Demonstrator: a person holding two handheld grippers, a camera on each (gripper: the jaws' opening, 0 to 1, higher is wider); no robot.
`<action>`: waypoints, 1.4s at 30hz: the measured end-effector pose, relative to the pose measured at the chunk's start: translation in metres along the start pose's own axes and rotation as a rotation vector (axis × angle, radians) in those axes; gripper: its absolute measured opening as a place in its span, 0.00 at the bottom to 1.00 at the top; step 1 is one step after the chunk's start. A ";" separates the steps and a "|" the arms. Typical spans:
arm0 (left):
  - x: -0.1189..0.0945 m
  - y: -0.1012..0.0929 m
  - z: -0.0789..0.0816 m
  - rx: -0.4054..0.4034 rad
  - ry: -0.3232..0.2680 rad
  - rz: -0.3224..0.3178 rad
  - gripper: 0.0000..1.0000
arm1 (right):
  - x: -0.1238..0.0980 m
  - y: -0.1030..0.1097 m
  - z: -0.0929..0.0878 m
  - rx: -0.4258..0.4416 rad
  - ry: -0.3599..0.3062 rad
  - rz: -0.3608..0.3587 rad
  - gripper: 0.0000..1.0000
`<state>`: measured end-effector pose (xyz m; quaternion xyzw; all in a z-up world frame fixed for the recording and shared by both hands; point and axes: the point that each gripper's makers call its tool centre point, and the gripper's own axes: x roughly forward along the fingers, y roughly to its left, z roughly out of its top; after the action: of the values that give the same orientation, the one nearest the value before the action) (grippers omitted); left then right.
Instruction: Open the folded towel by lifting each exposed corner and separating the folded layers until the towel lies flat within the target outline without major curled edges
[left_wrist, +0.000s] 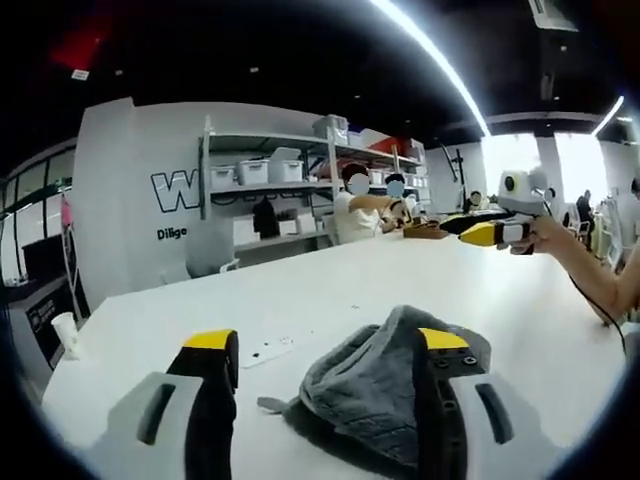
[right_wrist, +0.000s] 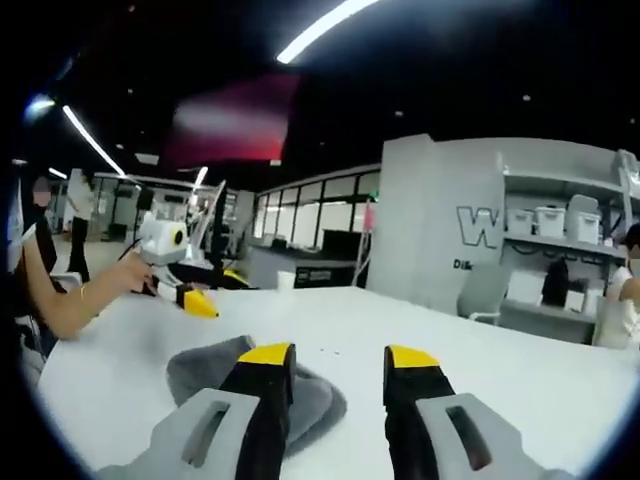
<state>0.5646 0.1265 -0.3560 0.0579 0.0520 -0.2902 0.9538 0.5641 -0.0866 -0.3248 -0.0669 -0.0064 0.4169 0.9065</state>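
Beneath both open tongs (left_wrist: 325, 360) lies the towel (left_wrist: 385, 385).

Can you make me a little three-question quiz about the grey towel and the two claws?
1. True or false: the grey towel already lies spread flat on the white table.
2. Is the left claw A) open, or B) shut on the towel?
3. Fill in the blank: in the right gripper view, the towel sits beside the right claw's ______ jaw.

Key:
1. False. It is bunched in a rumpled heap.
2. A. Its jaws stand apart, with the towel by one of them.
3. Left. The right claw is open too, and nothing sits between its jaws.
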 end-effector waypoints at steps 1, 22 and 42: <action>0.001 0.000 -0.001 0.001 0.001 -0.002 0.67 | 0.002 0.000 -0.003 -0.002 0.007 -0.002 0.31; 0.014 -0.001 -0.037 -0.081 0.052 -0.039 0.58 | 0.050 0.027 -0.076 -0.006 0.163 -0.017 0.27; 0.017 0.005 -0.063 -0.093 0.116 -0.027 0.52 | 0.055 0.032 -0.112 0.060 0.232 0.020 0.19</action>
<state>0.5777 0.1303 -0.4200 0.0296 0.1213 -0.2963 0.9469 0.5830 -0.0375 -0.4427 -0.0876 0.1119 0.4155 0.8984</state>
